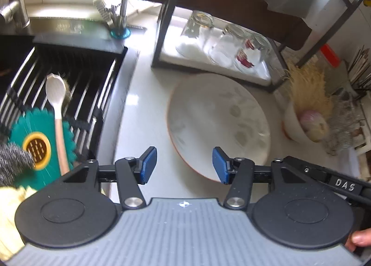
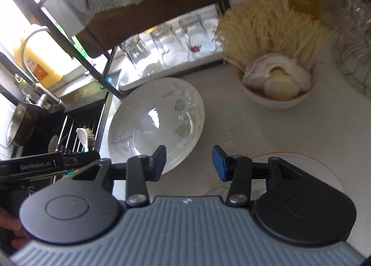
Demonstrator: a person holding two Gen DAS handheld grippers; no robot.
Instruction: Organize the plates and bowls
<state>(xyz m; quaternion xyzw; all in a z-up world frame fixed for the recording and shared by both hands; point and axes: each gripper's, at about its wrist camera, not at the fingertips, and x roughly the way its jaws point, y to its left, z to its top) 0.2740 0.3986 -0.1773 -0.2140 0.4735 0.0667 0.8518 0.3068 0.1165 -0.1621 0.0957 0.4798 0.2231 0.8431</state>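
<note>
White leaf-print ceramic plate (image 2: 157, 117) on counter, both my grippers approaching.
Left gripper (image 1: 184, 165) & right gripper (image 2: 189, 161) unclenched, empty; next: pads onto rim.

The left tongs (image 1: 184, 165) are built of black linkage arms joined by silver round-headed screws, and each finger is tipped with a blue pad (image 1: 148, 165). Two black round discs with a raised ring are set either side of a grey ribbed plate bearing a small white mark. A black bar lettered "DAS" is seen at the side. The right tongs (image 2: 189, 163) are made alike; a bar lettered "GenRobot.AI" is seen beside them. Bare fingertips (image 1: 360, 239) are visible at the edge.
</note>
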